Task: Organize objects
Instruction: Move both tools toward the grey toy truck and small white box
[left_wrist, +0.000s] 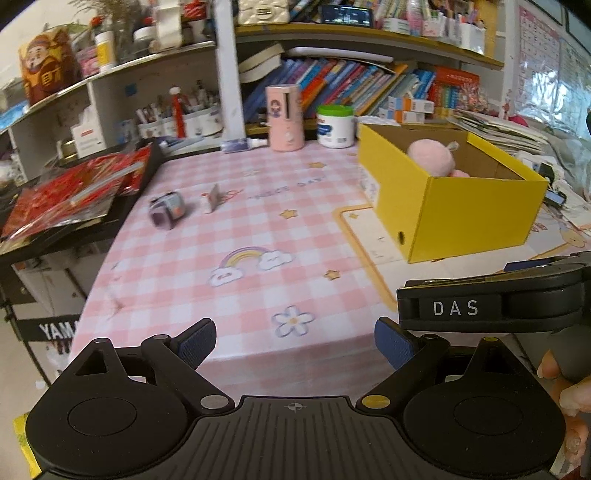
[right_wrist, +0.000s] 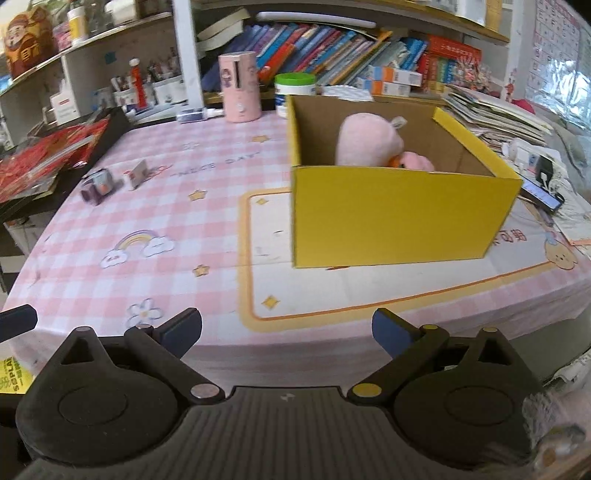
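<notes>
Only the left wrist view shows a hand (left_wrist: 567, 391) at four o'clock. Both grippers (left_wrist: 295, 341) (right_wrist: 286, 332) hold jaws wide, empty, above the pink checked worktop (right_wrist: 177, 206); yellow box (right_wrist: 399, 221) at one o'clock, bookshelves (right_wrist: 332, 44) behind.

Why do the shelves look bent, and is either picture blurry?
Left wrist view: the fisheye lens bows the shelf and the table edge; fairly sharp. Right wrist view: same bending, and the yellow box and plush toy look slightly smeared.
</notes>
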